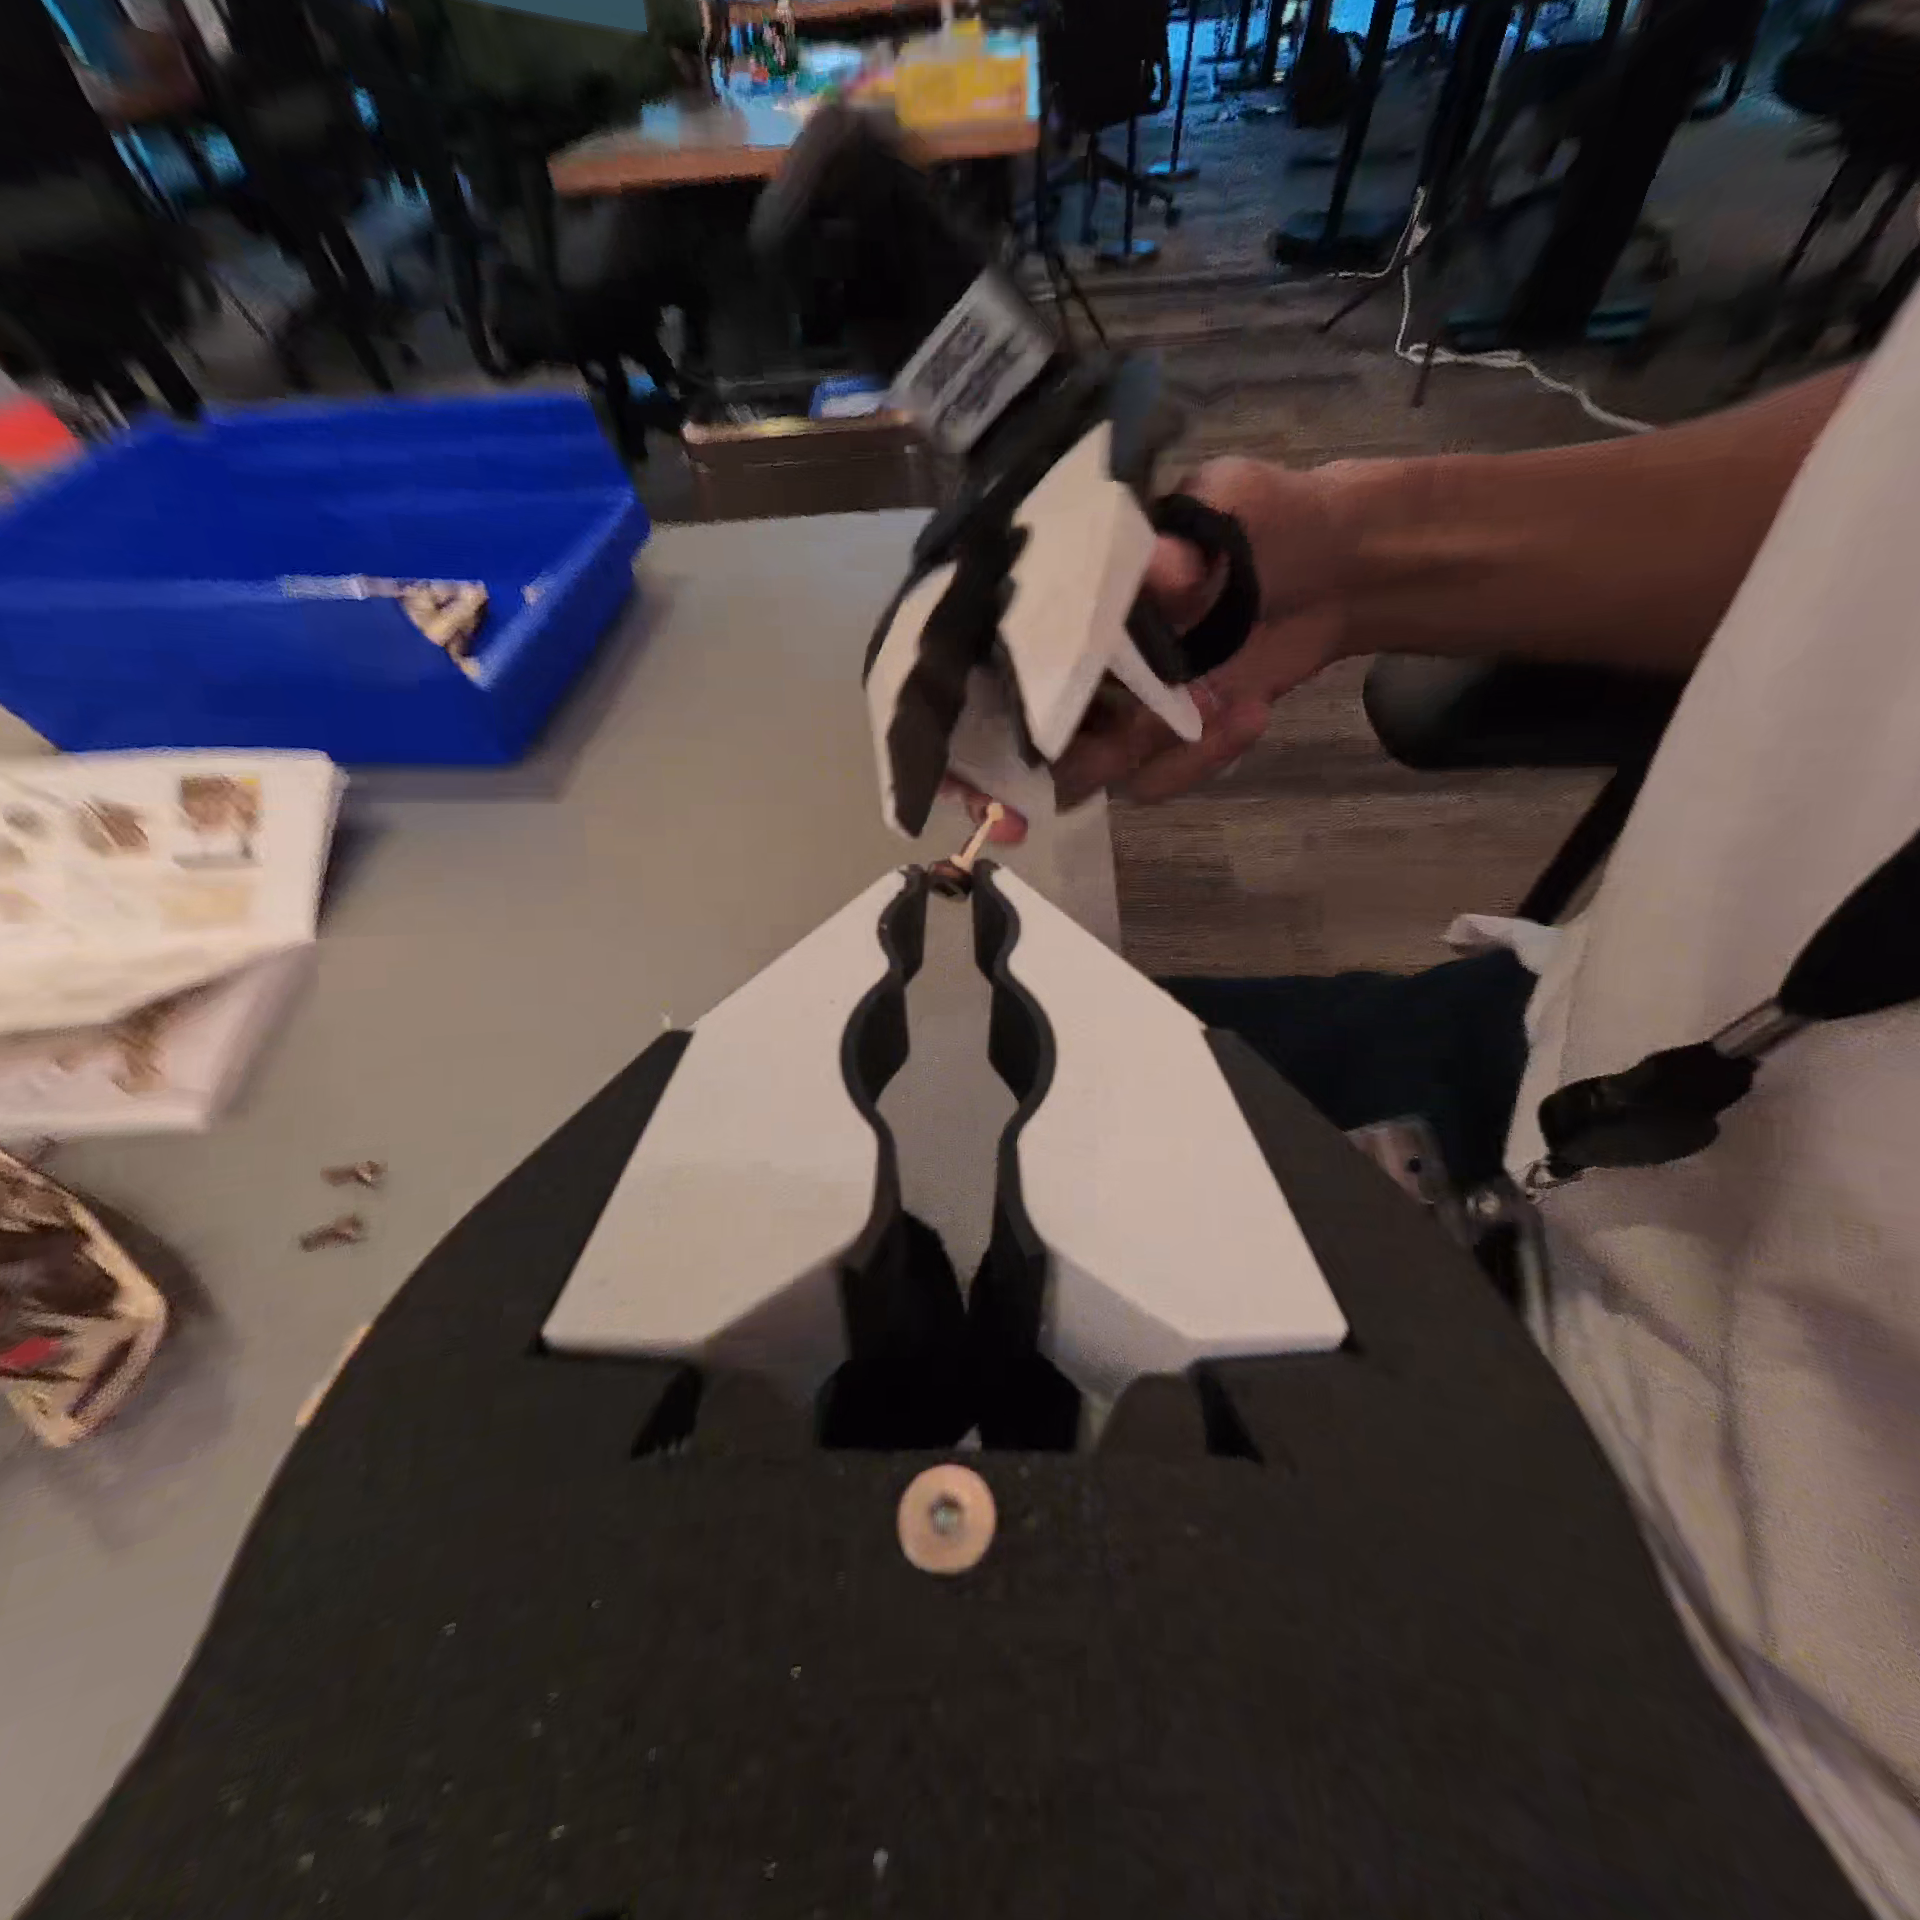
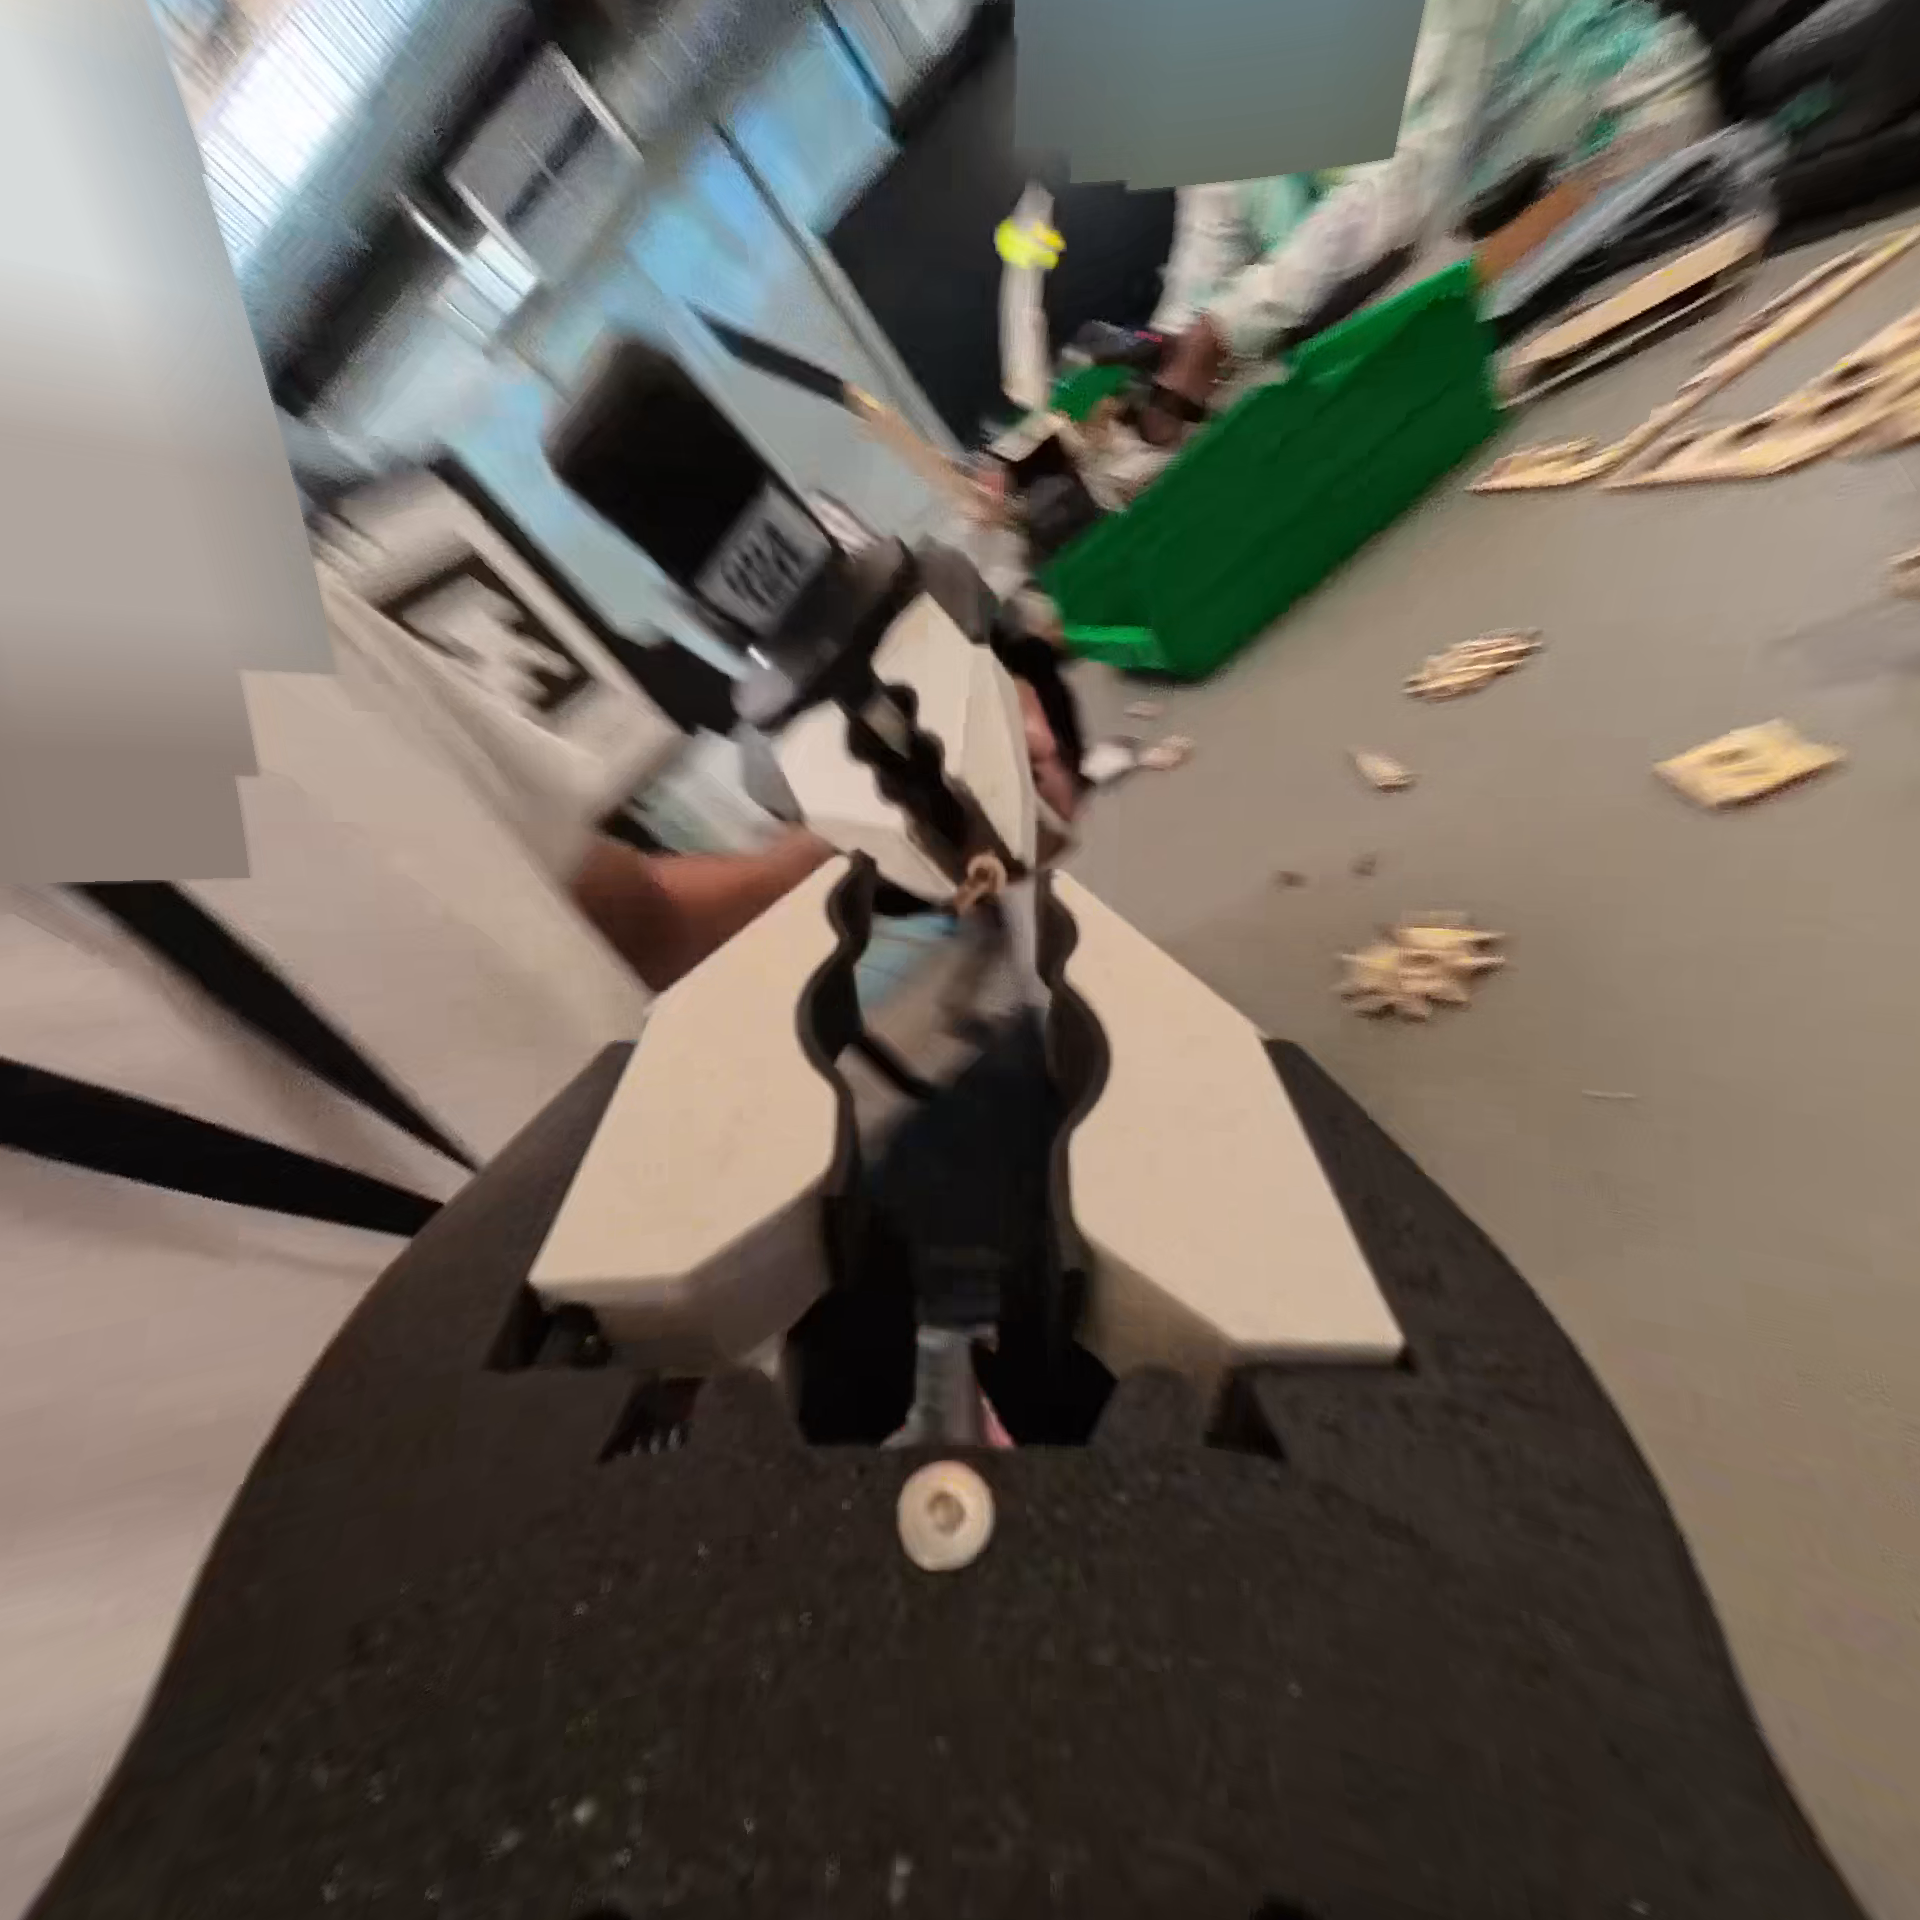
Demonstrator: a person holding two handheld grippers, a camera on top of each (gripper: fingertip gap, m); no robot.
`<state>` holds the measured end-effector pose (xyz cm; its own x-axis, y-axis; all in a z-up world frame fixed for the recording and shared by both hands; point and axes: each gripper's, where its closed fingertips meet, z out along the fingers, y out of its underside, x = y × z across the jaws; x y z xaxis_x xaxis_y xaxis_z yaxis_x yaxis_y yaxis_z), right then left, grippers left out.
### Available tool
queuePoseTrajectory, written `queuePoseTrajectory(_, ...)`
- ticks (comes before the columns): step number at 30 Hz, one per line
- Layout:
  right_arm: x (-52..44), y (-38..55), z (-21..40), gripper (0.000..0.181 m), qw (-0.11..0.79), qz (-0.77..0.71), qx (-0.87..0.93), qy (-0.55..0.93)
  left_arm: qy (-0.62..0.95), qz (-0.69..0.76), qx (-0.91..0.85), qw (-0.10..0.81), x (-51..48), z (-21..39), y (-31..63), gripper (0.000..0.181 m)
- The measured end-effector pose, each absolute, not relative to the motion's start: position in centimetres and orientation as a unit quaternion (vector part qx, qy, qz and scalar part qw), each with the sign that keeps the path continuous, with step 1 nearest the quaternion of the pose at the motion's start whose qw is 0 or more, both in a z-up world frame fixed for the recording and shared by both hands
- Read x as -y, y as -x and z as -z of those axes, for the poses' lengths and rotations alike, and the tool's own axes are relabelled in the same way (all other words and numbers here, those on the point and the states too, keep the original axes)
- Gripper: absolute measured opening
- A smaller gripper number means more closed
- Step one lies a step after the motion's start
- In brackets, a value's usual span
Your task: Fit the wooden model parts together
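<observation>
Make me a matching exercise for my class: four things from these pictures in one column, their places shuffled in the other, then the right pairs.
Things
1. blue bin
2. green bin
3. printed sheets
4. small dark part

Places
A. pinched at the tips of the left gripper
B. on the table, beyond loose wooden pieces
C. lying just in front of the blue bin
D. upper left of the left wrist view

Pairs: 1-D, 2-B, 3-C, 4-A
</observation>
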<state>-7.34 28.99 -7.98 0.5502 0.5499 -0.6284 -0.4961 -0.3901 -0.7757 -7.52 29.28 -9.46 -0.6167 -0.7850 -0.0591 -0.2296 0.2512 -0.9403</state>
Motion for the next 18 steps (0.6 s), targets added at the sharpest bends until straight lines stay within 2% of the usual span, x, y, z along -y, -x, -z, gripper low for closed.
queuePoseTrajectory(3, -28.8, 8.1, 6.7, 0.033, 0.494, -0.638, -0.027, 0.591, 0.306, 0.513, -0.736, 0.318, -28.7, 8.0, 8.0, 0.006)
queuePoseTrajectory(7, -29.0, 9.0, 6.5, 0.038, 0.458, -0.711, -0.04, 0.532, 0.299, 0.543, -0.716, 0.322, -28.4, 7.0, 8.4, 0.006)
queuePoseTrajectory(12, -29.6, 9.5, 6.1, 0.02, 0.463, -0.728, -0.049, 0.504, 0.312, 0.546, -0.705, 0.327, -28.7, 7.3, 8.0, 0.006)
queuePoseTrajectory(18, -29.9, 9.2, 6.2, 0.019, 0.458, -0.747, -0.068, 0.477, 0.314, 0.557, -0.695, 0.329, -29.0, 7.4, 7.9, 0.006)
